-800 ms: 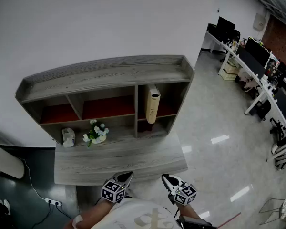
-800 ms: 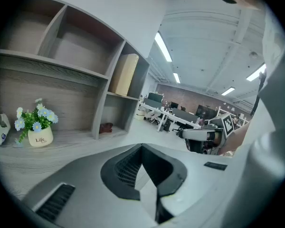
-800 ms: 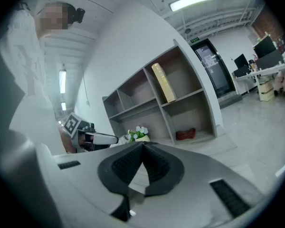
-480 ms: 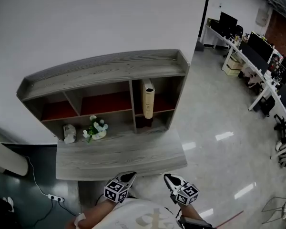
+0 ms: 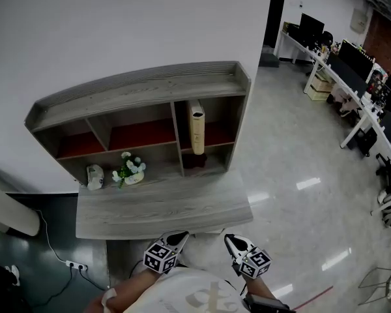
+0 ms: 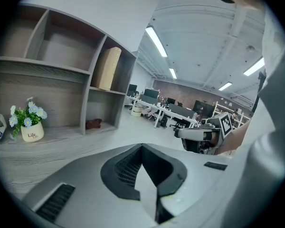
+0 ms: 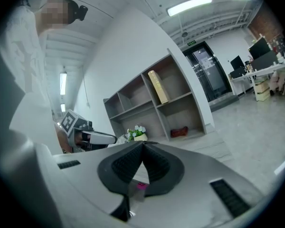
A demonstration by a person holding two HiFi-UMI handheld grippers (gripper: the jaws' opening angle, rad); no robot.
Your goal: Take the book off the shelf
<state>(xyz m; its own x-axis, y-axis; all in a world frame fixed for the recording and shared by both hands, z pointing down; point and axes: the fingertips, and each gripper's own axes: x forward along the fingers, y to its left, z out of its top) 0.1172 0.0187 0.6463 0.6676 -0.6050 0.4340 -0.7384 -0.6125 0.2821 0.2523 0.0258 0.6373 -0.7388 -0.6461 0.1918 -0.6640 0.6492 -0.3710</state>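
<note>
Nearest the person, the left gripper (image 5: 176, 239) and the right gripper (image 5: 232, 242), both grey with a marker cube, were held low and close to the body, short of the near edge of the desk. In the left gripper view the jaws were pressed together at their tips with nothing between them. The right gripper view showed the same: jaws fully closed and empty.

Beyond them lay the grey wood-grain desk (image 5: 163, 208), its near part bare. At its back, under the shelf's lower openings, stood a small white pot of white flowers (image 5: 129, 173) with a small white crumpled object (image 5: 94, 173) just to its left. A dark red item (image 5: 196, 162), too small to identify, sat in the lower right opening.

Farther back rose the grey wooden shelf unit with red-backed compartments (image 5: 143, 89), set against the white wall. The tall cream-coloured book (image 5: 196, 128) stood upright in the upper right compartment, close against the left divider, spine outward, well apart from both grippers.

The task appeared to be at its very start, in the approach, with the book untouched. The next move would likely call for carrying one gripper forward over the desk and up to that compartment, parting its jaws wide enough to straddle the spine, and closing on it.
</note>
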